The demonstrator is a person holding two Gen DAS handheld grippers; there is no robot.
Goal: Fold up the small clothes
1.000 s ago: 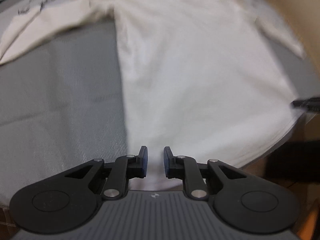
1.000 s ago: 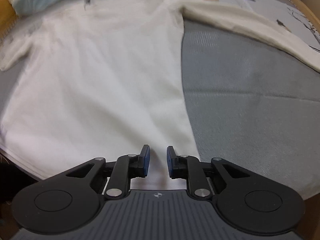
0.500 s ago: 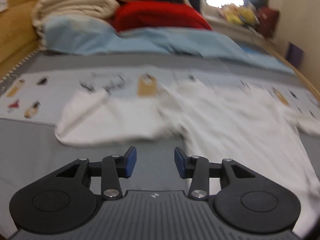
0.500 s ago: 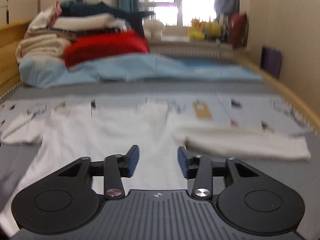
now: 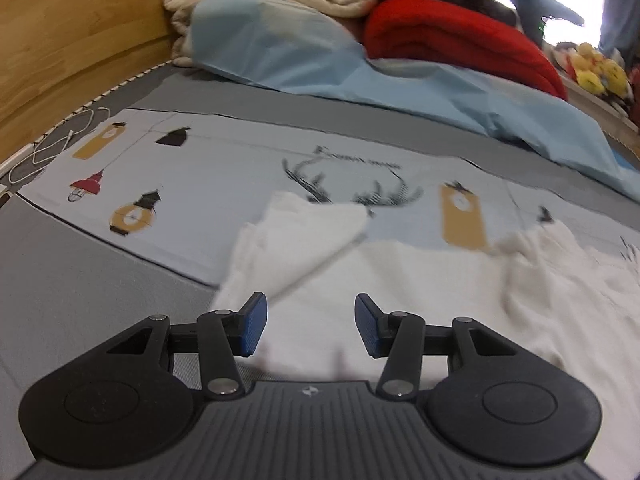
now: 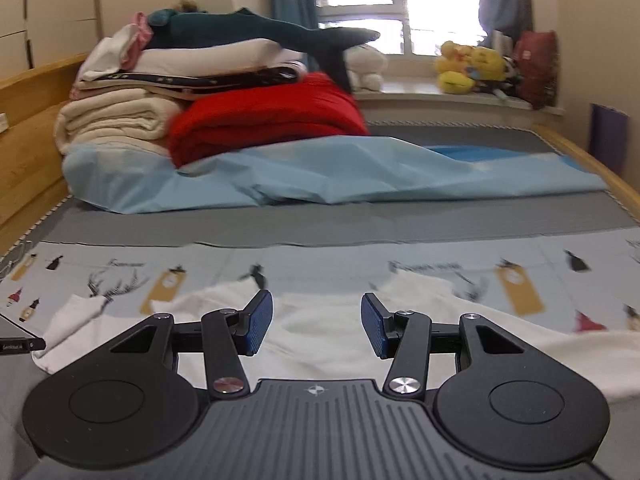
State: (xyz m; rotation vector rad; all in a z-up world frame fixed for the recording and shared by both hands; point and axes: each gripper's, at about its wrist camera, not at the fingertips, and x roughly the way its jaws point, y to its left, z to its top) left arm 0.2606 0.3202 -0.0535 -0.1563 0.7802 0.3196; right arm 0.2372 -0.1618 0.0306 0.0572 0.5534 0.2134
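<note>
A white long-sleeved top (image 5: 400, 280) lies flat on the bed. In the left wrist view its left sleeve (image 5: 304, 240) is bent over itself, just ahead of my left gripper (image 5: 307, 328), which is open and empty above the cloth. In the right wrist view the top (image 6: 320, 332) spreads under my right gripper (image 6: 317, 326), also open and empty, near the collar. Its right sleeve (image 6: 560, 344) runs off to the right. The left gripper's tip (image 6: 20, 345) shows at the left edge.
A printed light-blue sheet (image 6: 320, 268) lies across the grey mattress (image 5: 80, 280). Behind it are a blue pillow (image 6: 320, 176), a red blanket (image 6: 264, 120) and stacked folded bedding (image 6: 120, 116). A wooden bed frame (image 5: 60, 48) runs on the left. A white cable (image 5: 48, 148) lies by it.
Both grippers have opened wider and moved from the top's hem up to its shoulder end. The views tilted up from looking down on the cloth to looking along the bed.
</note>
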